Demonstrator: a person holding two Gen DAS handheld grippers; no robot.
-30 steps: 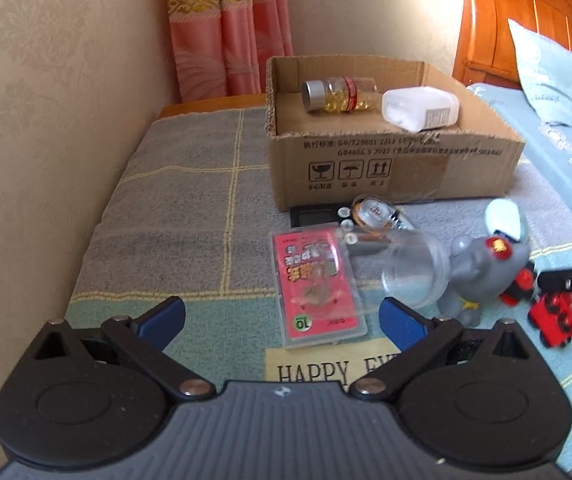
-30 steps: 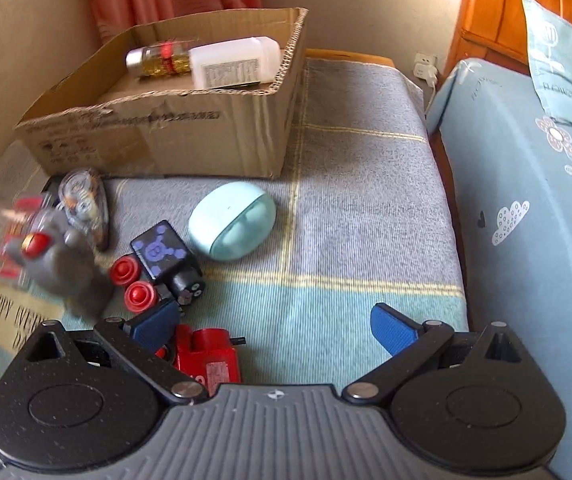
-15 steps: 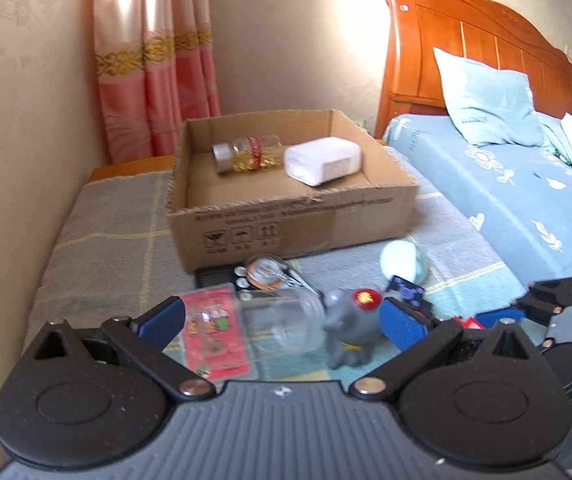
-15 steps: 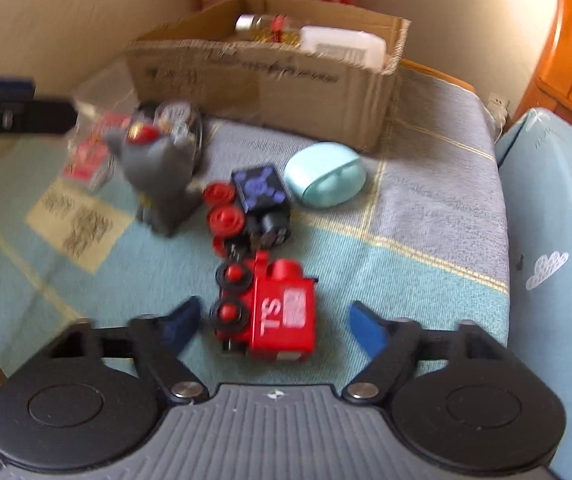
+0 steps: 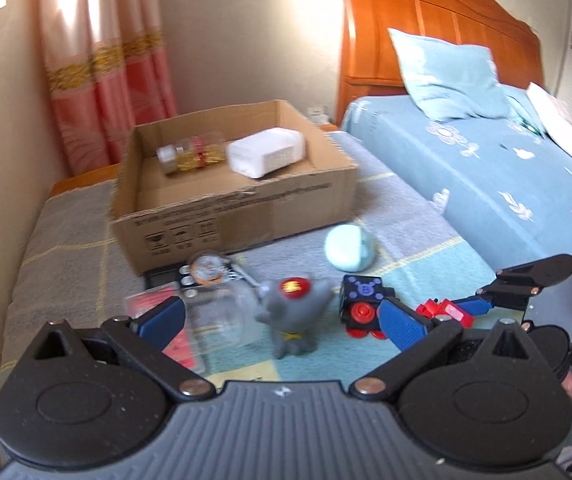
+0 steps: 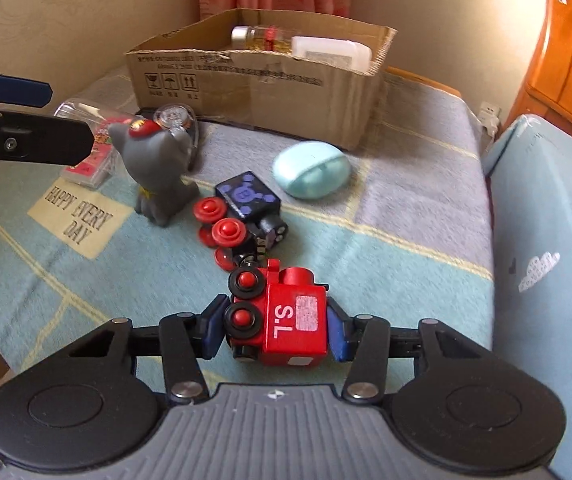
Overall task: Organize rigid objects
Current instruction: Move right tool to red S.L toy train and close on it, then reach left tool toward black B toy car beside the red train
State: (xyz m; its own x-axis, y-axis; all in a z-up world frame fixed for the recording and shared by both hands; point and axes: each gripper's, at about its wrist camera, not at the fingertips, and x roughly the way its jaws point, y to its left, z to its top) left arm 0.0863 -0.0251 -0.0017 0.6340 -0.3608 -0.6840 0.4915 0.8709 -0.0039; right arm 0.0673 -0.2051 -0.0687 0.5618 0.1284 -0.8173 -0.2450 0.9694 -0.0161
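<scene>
My right gripper (image 6: pixel 272 330) is shut on a red toy train car (image 6: pixel 282 320) marked "S.L", low over the blanket; it also shows in the left wrist view (image 5: pixel 445 312). My left gripper (image 5: pixel 282 320) is open and empty, above a grey cat figurine (image 5: pixel 291 316) and a clear plastic cup (image 5: pixel 222 316). A black toy car with red wheels (image 6: pixel 246 212), a pale blue oval case (image 6: pixel 311 168), a pink card pack (image 6: pixel 90 164) and a round watch (image 6: pixel 176 118) lie in front of the cardboard box (image 6: pixel 246 80). The box holds a pill bottle (image 5: pixel 190 154) and a white container (image 5: pixel 266 154).
The blanket (image 6: pixel 405 208) covers a low surface against the wall on the left. A bed with a blue sheet (image 5: pixel 485 168) and wooden headboard (image 5: pixel 425 12) lies to the right. Pink curtains (image 5: pixel 98 60) hang behind the box.
My right gripper has moved forward over the red train car and closed on it. My left gripper has pulled back and turned right, staying open.
</scene>
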